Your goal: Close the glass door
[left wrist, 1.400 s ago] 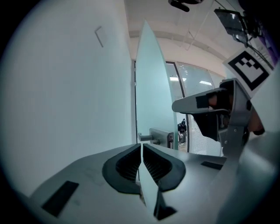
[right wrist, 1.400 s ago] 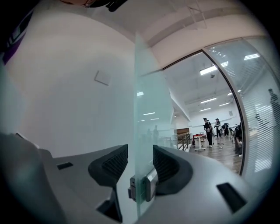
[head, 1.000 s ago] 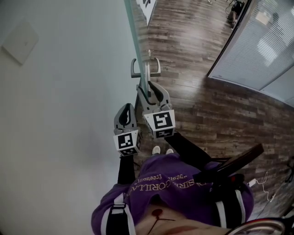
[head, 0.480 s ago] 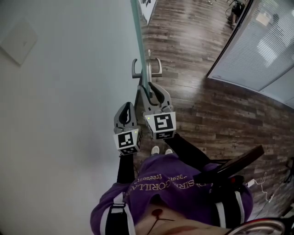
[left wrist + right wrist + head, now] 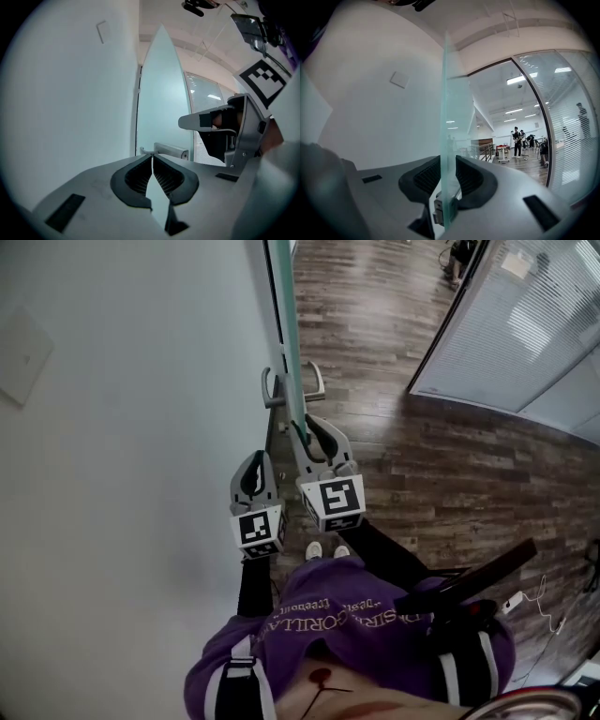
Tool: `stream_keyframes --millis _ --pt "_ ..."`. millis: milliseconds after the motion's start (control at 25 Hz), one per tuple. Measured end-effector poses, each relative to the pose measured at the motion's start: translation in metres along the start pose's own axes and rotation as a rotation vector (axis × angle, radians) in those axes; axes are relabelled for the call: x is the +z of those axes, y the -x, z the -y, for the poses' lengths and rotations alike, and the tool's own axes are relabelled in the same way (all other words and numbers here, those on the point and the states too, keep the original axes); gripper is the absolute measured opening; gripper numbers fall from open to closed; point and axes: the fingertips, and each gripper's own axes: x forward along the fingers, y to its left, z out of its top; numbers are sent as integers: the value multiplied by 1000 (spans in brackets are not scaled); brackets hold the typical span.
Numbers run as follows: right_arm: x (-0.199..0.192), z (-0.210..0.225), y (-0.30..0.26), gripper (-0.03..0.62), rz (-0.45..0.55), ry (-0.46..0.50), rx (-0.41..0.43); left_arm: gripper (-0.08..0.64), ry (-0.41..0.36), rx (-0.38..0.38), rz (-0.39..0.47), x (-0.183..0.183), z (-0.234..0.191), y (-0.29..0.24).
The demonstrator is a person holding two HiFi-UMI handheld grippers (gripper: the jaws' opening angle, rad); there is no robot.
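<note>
Jaws of right hand-held gripper (image 5: 303, 426) just closing on glass door (image 5: 286, 324) edge, left hand-held gripper (image 5: 153, 155) clenched

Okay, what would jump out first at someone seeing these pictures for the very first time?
The greenish edge of the glass door runs down the middle of the head view. The right tool straddles it just short of the metal handle; its jaws have just been closing and grip the pane between them. The left tool is shut and empty beside it, next to the white wall.
</note>
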Motion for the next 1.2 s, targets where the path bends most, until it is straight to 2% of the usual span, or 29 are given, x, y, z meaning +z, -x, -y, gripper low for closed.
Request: stream_keyframes --millis 240,400,1000,1200 --pt "1 27 11 77 7 1 -51 3 -1 -63 -4 10 20 -15" --pt "1 49 19 67 19 3 -88 3 -10 -95 -2 -1 29 -24" --pt "4 145 42 44 32 -10 -262 3 -28 -222 -22 0 82 -65" --pt "12 176 51 44 57 -15 -252 3 -30 -274 -28 14 106 -75"
